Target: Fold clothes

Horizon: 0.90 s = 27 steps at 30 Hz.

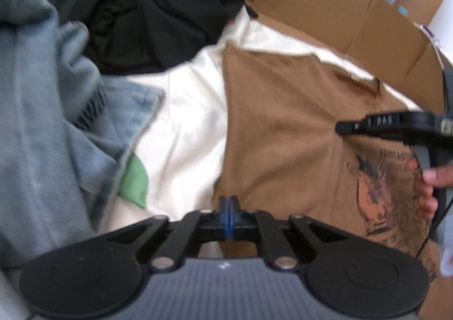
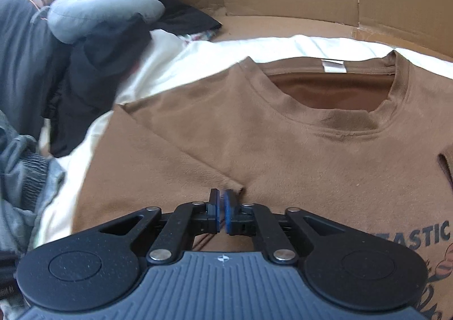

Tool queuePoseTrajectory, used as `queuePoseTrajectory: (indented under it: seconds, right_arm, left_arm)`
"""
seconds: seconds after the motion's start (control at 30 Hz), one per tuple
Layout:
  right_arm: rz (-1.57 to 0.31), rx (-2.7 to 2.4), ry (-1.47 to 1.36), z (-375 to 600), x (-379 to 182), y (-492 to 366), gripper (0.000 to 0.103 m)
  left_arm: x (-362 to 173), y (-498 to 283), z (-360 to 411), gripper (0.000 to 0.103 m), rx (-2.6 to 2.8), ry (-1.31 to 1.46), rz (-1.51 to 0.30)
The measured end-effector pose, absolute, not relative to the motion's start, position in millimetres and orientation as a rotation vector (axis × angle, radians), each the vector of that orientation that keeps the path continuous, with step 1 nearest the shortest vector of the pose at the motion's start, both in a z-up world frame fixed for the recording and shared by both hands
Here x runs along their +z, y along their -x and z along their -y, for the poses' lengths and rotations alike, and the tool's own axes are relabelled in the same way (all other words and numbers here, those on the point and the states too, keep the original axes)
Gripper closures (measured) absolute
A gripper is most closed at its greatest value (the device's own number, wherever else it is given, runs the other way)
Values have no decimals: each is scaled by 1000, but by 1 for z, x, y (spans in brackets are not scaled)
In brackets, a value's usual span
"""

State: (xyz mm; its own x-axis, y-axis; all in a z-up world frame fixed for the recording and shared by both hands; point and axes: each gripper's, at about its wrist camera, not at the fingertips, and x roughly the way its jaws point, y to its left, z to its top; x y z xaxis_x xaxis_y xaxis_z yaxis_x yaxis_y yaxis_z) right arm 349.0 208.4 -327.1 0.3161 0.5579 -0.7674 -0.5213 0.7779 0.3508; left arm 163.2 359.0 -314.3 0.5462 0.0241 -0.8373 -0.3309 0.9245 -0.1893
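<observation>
Brown cotton was seen in both views: a brown printed T-shirt (image 1: 283, 127) lay spread on a cream sheet (image 1: 181, 127), front up, inside a large flattened cardboard box (image 1: 325, 8). Only in the right wrist view were the round neckline with its white label (image 2: 334, 66) and a sleeve folded diagonally across the chest (image 2: 181, 127) shown, together with blue lettering (image 2: 424, 232) at the near right. Only in the left wrist view was the orange and black chest graphic (image 1: 376, 192) visible, along with the person's right hand (image 1: 427, 187) around a black handle.

The left gripper (image 1: 228, 201) was seen clenched, its blue pads pressed together at the shirt's near left edge; whether cloth was pinched between them could not be told. The right gripper (image 2: 221, 201) was nearly closed at the folded sleeve's tip, a thin gap remaining between its pads, and no fabric was clearly caught there. From the left view that same gripper (image 1: 339, 127) was seen in profile over the chest.

Further left, a heap of black garments (image 1: 158, 17), a grey-blue garment (image 1: 36, 121), faded denim (image 1: 133, 110) and a green patch of cloth (image 1: 134, 181) were piled on the sheet, crowding its left side. A grey padded jacket (image 2: 99, 14) lay at the far left.
</observation>
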Motion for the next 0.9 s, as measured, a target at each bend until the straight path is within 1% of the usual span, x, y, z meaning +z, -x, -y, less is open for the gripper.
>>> queuePoseTrajectory:
  seconds: [0.1, 0.2, 0.33, 0.4, 0.47, 0.5, 0.53, 0.57, 0.6, 0.63, 0.9]
  right_arm:
    - [-1033, 742, -74, -209, -323, -338, 98]
    - [-1037, 786, -81, -215, -320, -323, 98]
    - [-1055, 836, -65, -226, -320, -305, 96]
    - [-1073, 851, -52, -232, -322, -297, 96]
    - [-1082, 864, -45, -234, -324, -291, 96]
    - [-1083, 871, -38, -235, -325, -287, 94]
    - [-1081, 879, -19, -236, -326, -283, 84]
    - [-1078, 886, -5, -236, -327, -280, 78]
    - [-1074, 892, 7, -236, -327, -276, 73]
    - [-1075, 899, 13, -235, -328, -273, 71]
    - [-1083, 903, 53, -224, -330, -252, 71]
  left_arm:
    - [-304, -169, -367, 99, 209, 367, -940]
    - [-306, -186, -366, 99, 181, 368, -937]
    - [-315, -208, -359, 99, 133, 378, -944]
    - [-322, -219, -357, 96, 113, 378, -949]
    - [-329, -229, -359, 96, 121, 357, -957]
    - [-332, -233, -361, 96, 125, 357, -956]
    - [-334, -237, -363, 96, 130, 359, -954]
    - [-336, -240, -366, 96, 134, 360, -953]
    - [-336, -244, -368, 96, 139, 356, -948]
    - [-335, -247, -369, 96, 144, 350, -943]
    - [-341, -264, -383, 96, 172, 375, -920]
